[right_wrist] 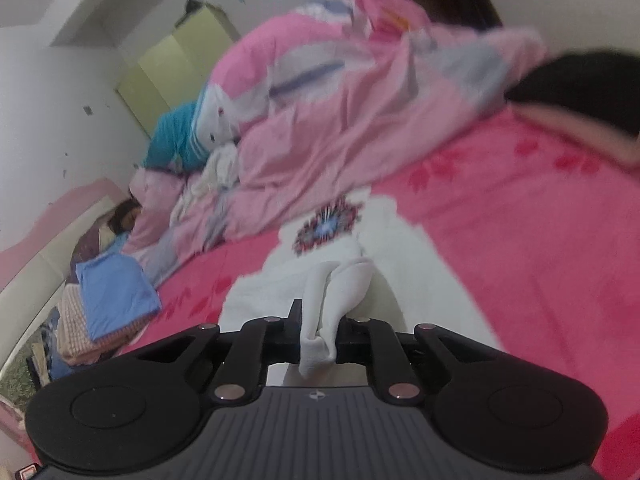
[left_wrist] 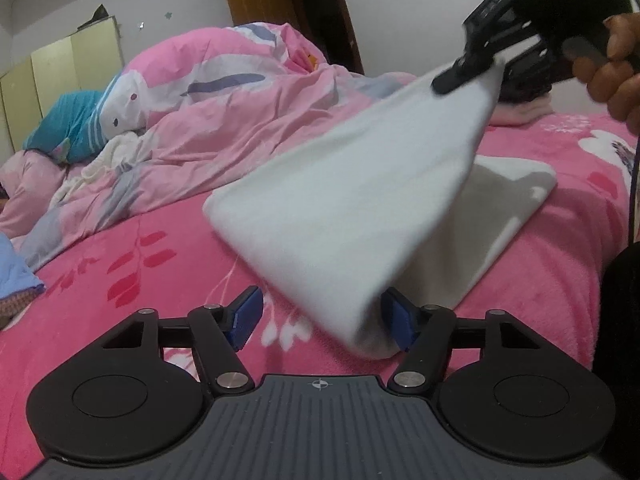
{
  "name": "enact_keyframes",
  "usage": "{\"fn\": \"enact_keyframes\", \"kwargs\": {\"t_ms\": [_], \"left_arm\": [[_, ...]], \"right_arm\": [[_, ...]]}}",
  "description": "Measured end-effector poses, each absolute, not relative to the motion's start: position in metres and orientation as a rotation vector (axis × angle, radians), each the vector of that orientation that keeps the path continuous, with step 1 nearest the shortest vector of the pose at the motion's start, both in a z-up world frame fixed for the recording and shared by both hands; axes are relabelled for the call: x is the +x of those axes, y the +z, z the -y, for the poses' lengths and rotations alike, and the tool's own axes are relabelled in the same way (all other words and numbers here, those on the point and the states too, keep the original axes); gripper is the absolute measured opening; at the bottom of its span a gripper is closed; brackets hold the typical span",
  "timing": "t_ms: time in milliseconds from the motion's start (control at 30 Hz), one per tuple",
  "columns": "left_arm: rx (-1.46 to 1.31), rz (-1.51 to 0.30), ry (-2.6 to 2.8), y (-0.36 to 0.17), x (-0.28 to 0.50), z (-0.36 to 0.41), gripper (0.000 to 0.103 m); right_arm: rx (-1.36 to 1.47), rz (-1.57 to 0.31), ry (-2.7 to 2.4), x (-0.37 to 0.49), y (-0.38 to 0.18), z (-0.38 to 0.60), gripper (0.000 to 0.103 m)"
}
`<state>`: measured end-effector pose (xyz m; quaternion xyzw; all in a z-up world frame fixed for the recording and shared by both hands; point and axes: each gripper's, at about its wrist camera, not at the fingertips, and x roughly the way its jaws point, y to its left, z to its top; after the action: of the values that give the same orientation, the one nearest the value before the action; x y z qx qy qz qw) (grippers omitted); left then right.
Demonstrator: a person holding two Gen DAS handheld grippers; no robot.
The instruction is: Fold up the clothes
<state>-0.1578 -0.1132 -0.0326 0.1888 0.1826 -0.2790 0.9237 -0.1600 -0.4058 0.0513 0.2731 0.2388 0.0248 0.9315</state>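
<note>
Now a fold is being lifted.
White garment (left_wrist: 360,184) pinched by right gripper (right_wrist: 318,332); left gripper (left_wrist: 320,316) released; carrying across bed (left_wrist: 140,272) comes next.

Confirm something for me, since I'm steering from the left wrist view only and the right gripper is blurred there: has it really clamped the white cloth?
Observer: Yes. In the right wrist view, the right gripper is shut on a bunched strip of the white garment, which is pinched between its fingers.
Operator: Is the cloth plain all over? I only see white.
Observer: No. A round red and blue print shows further along the garment, beyond the pinched strip and facing the camera.
</note>
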Motion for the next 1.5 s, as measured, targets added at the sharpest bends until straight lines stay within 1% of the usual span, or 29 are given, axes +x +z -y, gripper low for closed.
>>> {"fn": "enact_keyframes", "kwargs": {"t_ms": [67,233,433,633,800,1000,1167,1267,1367,1467,1500], "left_arm": [[0.388,-0.381,-0.569,-0.033,-0.157,0.114,0.066],[0.385,-0.393,-0.561,-0.034,-0.156,0.117,0.066],[0.366,-0.423,-0.560,-0.031,-0.155,0.115,0.066],[0.368,-0.431,-0.560,-0.029,-0.156,0.116,0.066],[0.361,-0.444,-0.569,-0.027,-0.154,0.114,0.065],[0.329,-0.465,-0.583,-0.027,-0.152,0.114,0.065],[0.242,-0.516,-0.703,-0.021,-0.153,0.091,0.066],[0.124,-0.574,-0.804,-0.019,-0.152,0.069,0.068],[0.005,-0.601,-0.847,-0.017,-0.150,0.053,0.070],[-0.103,-0.623,-0.854,-0.016,-0.140,0.046,0.071],[-0.152,-0.640,-0.857,-0.017,-0.134,0.044,0.071]], "right_arm": [[0.555,-0.489,0.022,-0.162,0.047,0.415,0.012],[0.624,-0.566,-0.018,-0.161,0.010,0.441,0.012],[0.620,-0.502,0.017,-0.177,0.013,0.442,0.012],[0.673,-0.548,-0.005,-0.178,-0.017,0.454,0.012],[0.612,-0.494,0.008,-0.188,-0.004,0.451,0.011],[0.645,-0.540,0.000,-0.188,-0.034,0.459,0.011],[0.626,-0.532,0.012,-0.190,-0.032,0.460,0.011],[0.639,-0.533,0.015,-0.192,-0.034,0.465,0.014],[0.644,-0.520,-0.002,-0.199,-0.035,0.471,0.023],[0.650,-0.515,-0.005,-0.205,-0.033,0.476,0.025],[0.652,-0.513,-0.008,-0.207,-0.032,0.478,0.030]]}}
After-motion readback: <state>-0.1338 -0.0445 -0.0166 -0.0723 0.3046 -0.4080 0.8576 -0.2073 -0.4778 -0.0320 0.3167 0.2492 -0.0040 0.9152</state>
